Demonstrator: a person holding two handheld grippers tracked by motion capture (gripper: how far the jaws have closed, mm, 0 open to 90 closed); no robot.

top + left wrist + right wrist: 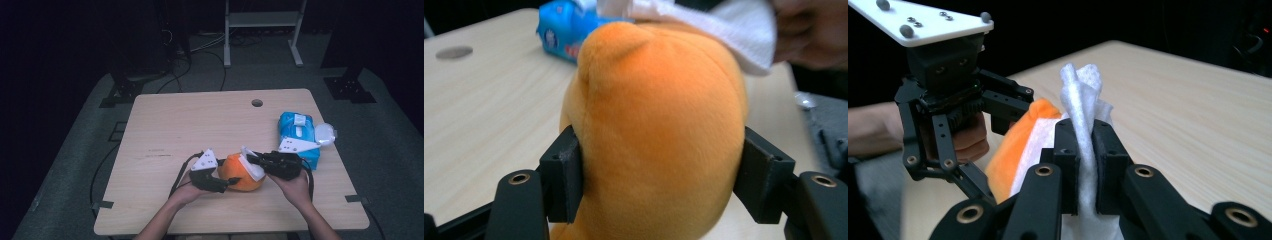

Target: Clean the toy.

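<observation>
plush toy (pixel 240 175), orange and rounded, sits near the front edge of my wooden table (pixel 165 130), a little right of centre. no open container is in sight; the nearest thing to one is a blue wet-wipe pack (pixel 297 135) lying flat toward the right edge, with a clear lid or wrapper piece (pixel 325 132) just beside it.

starting at the left, my left hand (pixel 185 192) comes in from the bottom edge, carrying the left gripper (pixel 227 182) low and nearly level, pointing right. in the left gripper view the toy (pixel 659 135) fills the gap between both black jaws, and the pads press into the fur on either side, so i have it clamped at a middling width.

further right, my right hand (pixel 295 187) holds the right gripper (pixel 250 160) pointing left toward the toy's upper side. its jaws stand nearly together, pinching a white wipe (pixel 1083 130) that stands up between the pads and drapes down over the orange fur. in the left gripper view the wipe (pixel 724 30) lies across the top of the toy.

both grippers meet at the toy, close together. the back and left of the table are bare wood, with a round cable hole (pixel 257 103) near the far edge. the toy and my hands sit near the front edge.
</observation>
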